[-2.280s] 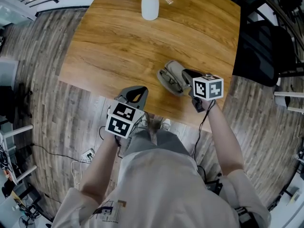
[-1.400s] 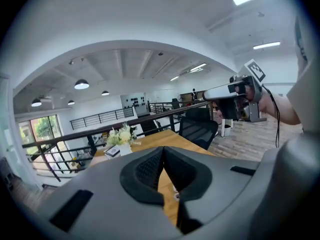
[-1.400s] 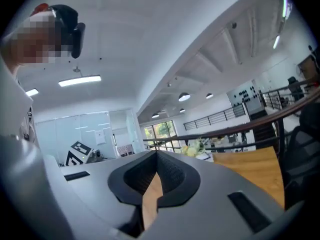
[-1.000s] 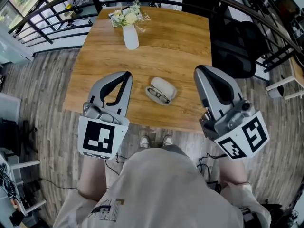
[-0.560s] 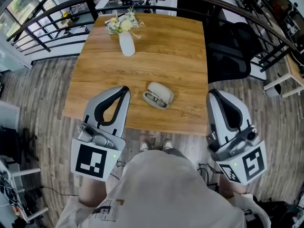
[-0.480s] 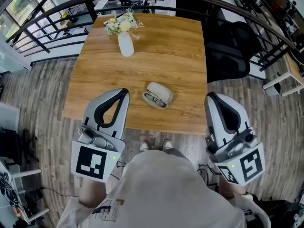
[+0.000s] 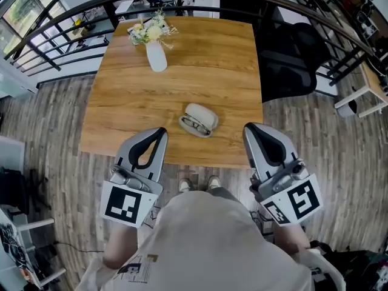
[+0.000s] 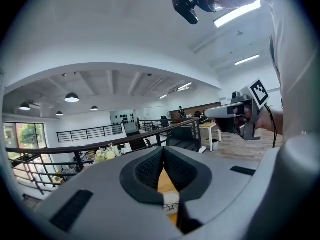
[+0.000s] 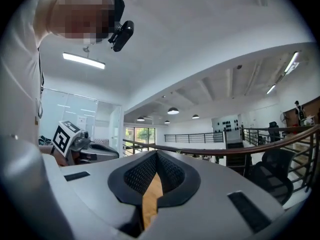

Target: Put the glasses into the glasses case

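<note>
Left tongs (image 7: 159,133) and right tongs (image 7: 250,130) both together, empty, hovering at near edge of desk (image 7: 182,71). Glasses (image 7: 194,125) lie in open case (image 7: 202,112) on desk, between and ahead of them.

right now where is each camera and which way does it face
Head view: on the person's head, steeply down at table, case, left gripper, right gripper, shirt.
Left gripper view: on the left gripper, level along its shut jaws; right gripper at right.
Right gripper view: on the right gripper, level along shut jaws; left gripper at left.
Shared: each gripper view shows the other gripper.
</note>
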